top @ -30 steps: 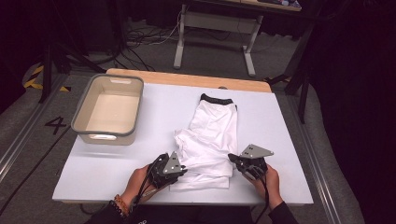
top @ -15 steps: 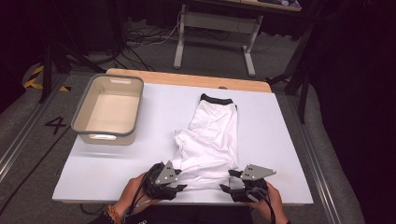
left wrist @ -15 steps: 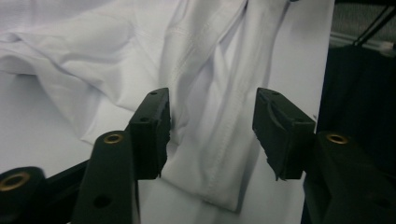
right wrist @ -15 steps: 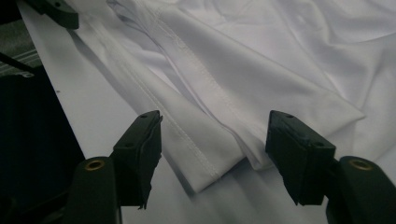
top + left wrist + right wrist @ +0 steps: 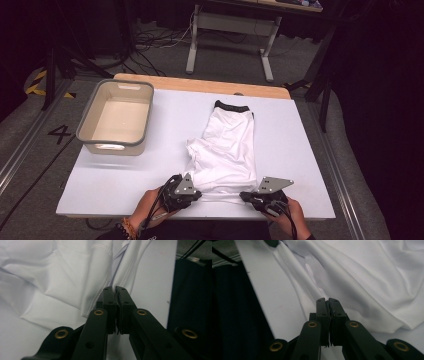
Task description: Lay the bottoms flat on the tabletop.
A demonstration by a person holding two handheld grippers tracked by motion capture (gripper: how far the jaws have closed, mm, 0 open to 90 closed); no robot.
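An empty beige tub [image 5: 116,117] sits on the white bench [image 5: 295,150], at its far left corner.

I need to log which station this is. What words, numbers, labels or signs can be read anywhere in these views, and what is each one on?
"4": a dark numeral on the grey floor, left of the table, beside the beige bin.
No readable print on the white garment, the bin or the table.
Yellow-and-black hazard stripes on the floor at far left bear no text.
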